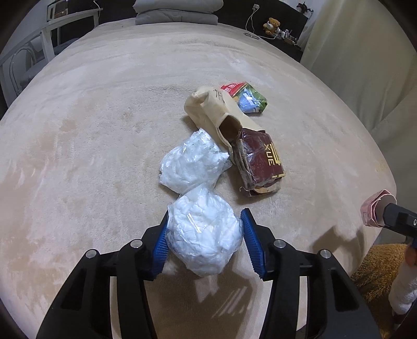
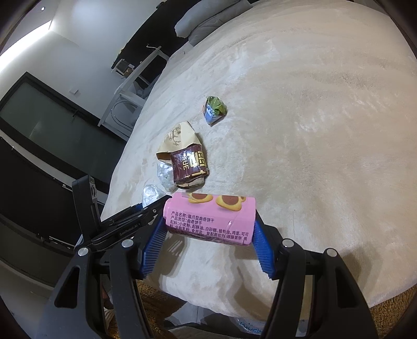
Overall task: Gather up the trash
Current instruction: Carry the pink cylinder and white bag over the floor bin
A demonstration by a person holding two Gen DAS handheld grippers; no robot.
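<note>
Your left gripper [image 1: 204, 236] straddles white plastic wad [image 1: 204, 232] on beige bed cover [image 1: 91, 130]; blue pads at its sides, contact unclear. Second plastic wad [image 1: 192, 163] just beyond, touching it. Past that: cream paper bag [image 1: 211, 109], dark red packet [image 1: 260, 164] lettered "XUE", green-blue wrapper [image 1: 250, 100]. Your right gripper [image 2: 209, 221] clamps pink cookie box [image 2: 209, 220] with printed Chinese ingredient text. Teddy bear [image 1: 272, 25] on far shelf.

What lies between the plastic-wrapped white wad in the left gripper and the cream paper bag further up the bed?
A second plastic-wrapped white wad lies between the held wad and the cream paper bag, touching both, as the left wrist view shows.
</note>
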